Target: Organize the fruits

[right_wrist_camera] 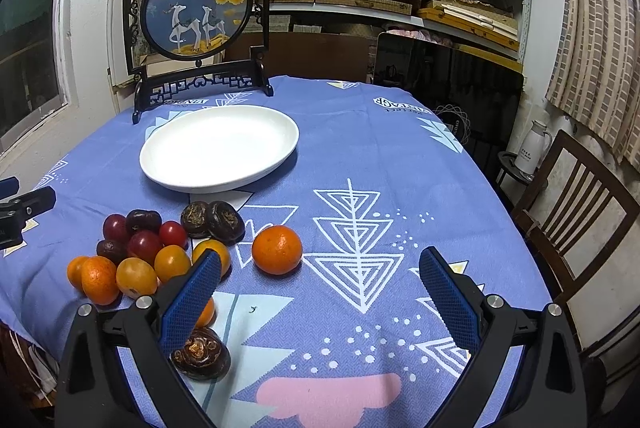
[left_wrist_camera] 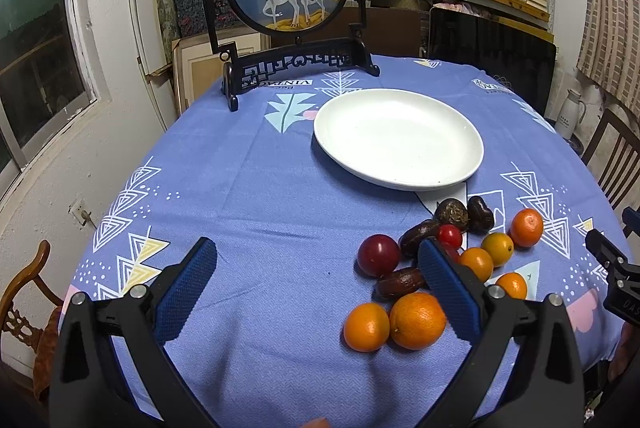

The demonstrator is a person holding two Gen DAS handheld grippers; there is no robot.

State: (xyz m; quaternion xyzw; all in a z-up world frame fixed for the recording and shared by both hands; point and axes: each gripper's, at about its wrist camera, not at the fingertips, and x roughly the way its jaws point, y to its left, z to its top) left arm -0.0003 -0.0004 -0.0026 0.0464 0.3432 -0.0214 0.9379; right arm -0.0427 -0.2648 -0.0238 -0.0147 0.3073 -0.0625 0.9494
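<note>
Orange (right_wrist_camera: 206, 312) half hidden behind right gripper (right_wrist_camera: 320, 292), jaws wide

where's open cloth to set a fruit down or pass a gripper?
Free: cloth left of the fruit pile, below the plate and screen; also right of the lone orange toward the chair. The plate is empty. Crowded: the pile itself.
</note>
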